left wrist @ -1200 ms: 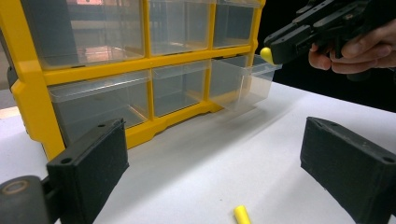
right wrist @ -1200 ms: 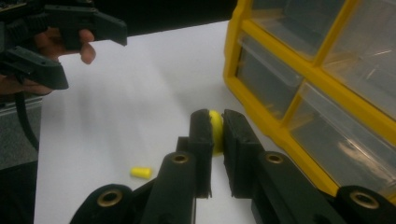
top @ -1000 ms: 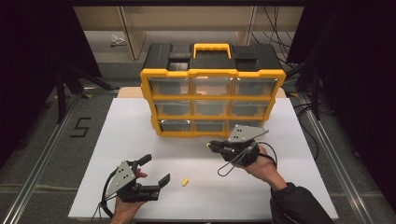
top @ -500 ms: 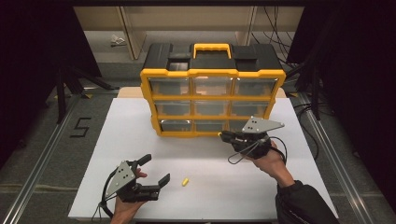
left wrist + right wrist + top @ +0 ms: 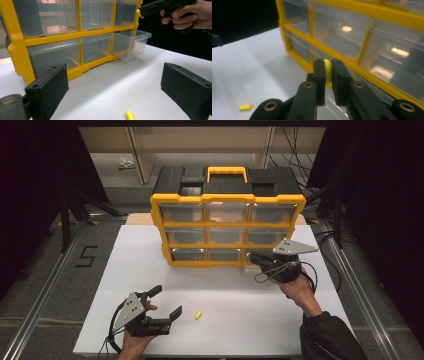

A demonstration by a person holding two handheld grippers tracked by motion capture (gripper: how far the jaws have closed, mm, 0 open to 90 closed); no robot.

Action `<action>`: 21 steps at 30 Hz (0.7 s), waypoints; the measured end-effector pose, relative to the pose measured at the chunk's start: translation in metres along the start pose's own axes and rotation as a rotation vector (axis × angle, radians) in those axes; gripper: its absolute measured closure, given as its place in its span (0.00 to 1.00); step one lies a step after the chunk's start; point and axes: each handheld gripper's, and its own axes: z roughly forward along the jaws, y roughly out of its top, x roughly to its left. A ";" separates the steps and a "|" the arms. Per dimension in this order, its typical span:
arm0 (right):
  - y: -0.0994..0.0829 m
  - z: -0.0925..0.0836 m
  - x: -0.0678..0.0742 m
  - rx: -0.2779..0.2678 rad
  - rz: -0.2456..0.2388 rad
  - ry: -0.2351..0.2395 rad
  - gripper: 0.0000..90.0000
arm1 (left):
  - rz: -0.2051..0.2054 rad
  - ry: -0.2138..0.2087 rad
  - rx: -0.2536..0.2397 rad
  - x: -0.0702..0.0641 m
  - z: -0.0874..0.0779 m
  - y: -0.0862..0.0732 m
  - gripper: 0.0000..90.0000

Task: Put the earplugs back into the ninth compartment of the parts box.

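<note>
Right gripper (image 5: 327,65) clamps a yellow plug (image 5: 327,70) beside the open bottom-right drawer (image 5: 130,43) of the organizer (image 5: 227,227). Left gripper (image 5: 165,305), jaws apart, sits at table's (image 5: 250,320) 7 o'clock; second plug (image 5: 198,314) at its 3 o'clock.

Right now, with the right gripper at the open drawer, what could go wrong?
1. The right gripper pinches the small yellow piece only at its tips; it could slip out short of the pulled-out bottom drawer.
2. That drawer juts out of the yellow organizer; a bump could push it shut.
3. A second yellow piece lies loose near the open left gripper and could get knocked.
</note>
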 end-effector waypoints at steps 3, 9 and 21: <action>-0.002 0.000 -0.005 0.004 0.024 -0.032 0.92 | 0.001 0.000 0.001 0.000 0.000 0.000 0.08; -0.008 0.002 -0.015 0.031 0.063 -0.087 0.91 | 0.000 0.000 0.000 0.000 0.000 0.000 0.08; -0.020 0.009 -0.030 0.096 0.125 -0.157 0.79 | -0.001 0.001 0.000 0.000 0.000 0.000 0.08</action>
